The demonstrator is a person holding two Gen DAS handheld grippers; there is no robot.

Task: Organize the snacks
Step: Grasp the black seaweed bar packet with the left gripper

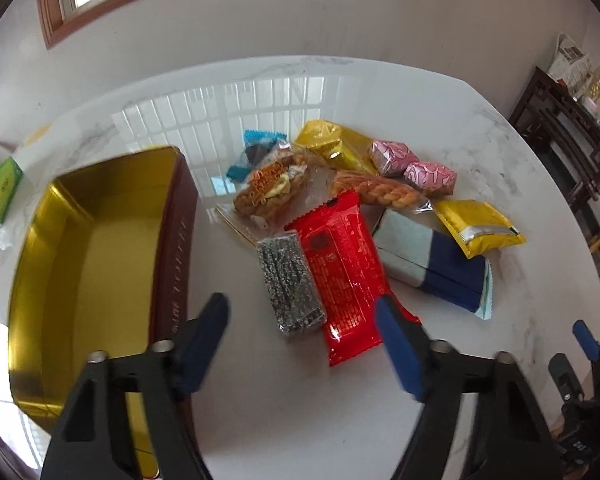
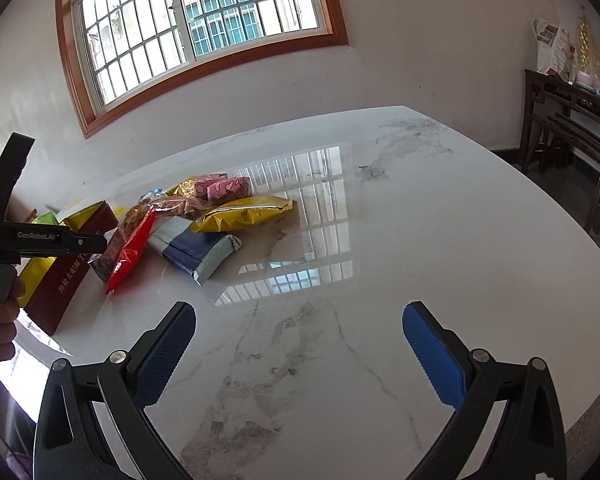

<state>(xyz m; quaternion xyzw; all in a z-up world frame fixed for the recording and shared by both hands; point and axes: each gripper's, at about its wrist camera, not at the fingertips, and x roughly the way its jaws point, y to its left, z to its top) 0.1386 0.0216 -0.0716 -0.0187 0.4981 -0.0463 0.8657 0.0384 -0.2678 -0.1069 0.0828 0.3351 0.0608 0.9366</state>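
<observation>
Two grippers over a white marble table (image 2: 380, 208), snacks piled ahead of my left one.

My left gripper (image 1: 302, 320) has its blue-padded jaws apart, nothing pressed between them; the black sesame bar in clear wrap (image 1: 290, 284) and the long red foil packet (image 1: 346, 276) lie just ahead between the fingers, apart from the pads. Left of that gripper sits the open maroon tin with a gold interior (image 1: 100, 264), empty as far as I see. My right gripper (image 2: 300, 320) stands wide apart over bare table, the snack pile well off to its left.
</observation>
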